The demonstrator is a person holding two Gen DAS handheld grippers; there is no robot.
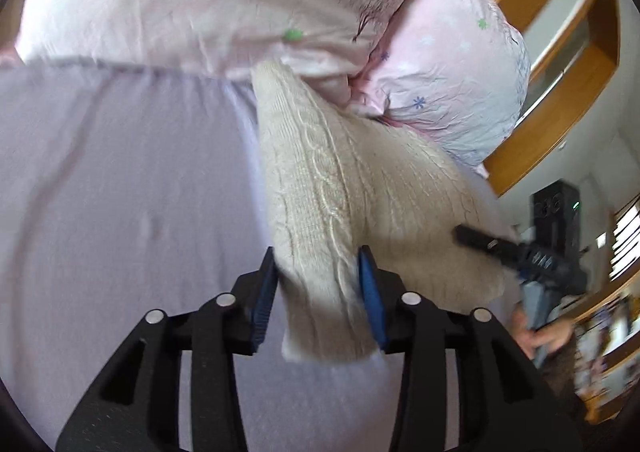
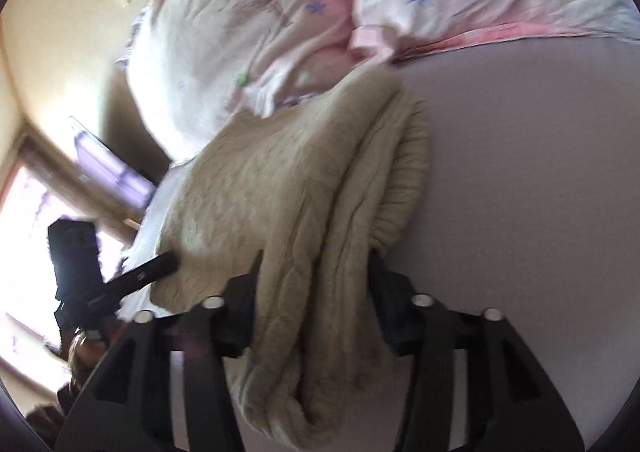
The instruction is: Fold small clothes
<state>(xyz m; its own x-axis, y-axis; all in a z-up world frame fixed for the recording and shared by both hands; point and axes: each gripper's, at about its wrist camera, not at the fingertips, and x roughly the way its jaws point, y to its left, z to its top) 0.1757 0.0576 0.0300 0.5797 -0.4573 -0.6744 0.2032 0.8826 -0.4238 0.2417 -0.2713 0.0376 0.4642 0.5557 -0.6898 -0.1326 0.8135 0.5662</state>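
Lying on lilac bedsheet [image 1: 120, 180], cream sweater [image 1: 320, 180]

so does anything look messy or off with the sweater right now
The cream knit sweater is bunched in uneven, ropey folds rather than lying flat on the lavender sheet. Its far end is jammed against the pink floral pillows.

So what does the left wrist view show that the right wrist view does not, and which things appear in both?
Only the left wrist view shows the wooden frame at the right and the blue pads of the left hand-held gripper.

Only the right wrist view shows the bright window at the left and the sweater's ribbed hem.

Both show the cream cable-knit sweater between each gripper's fingers, the lilac sheet and the pink flowered duvet. Each view also shows the other gripper at the sweater's edge.
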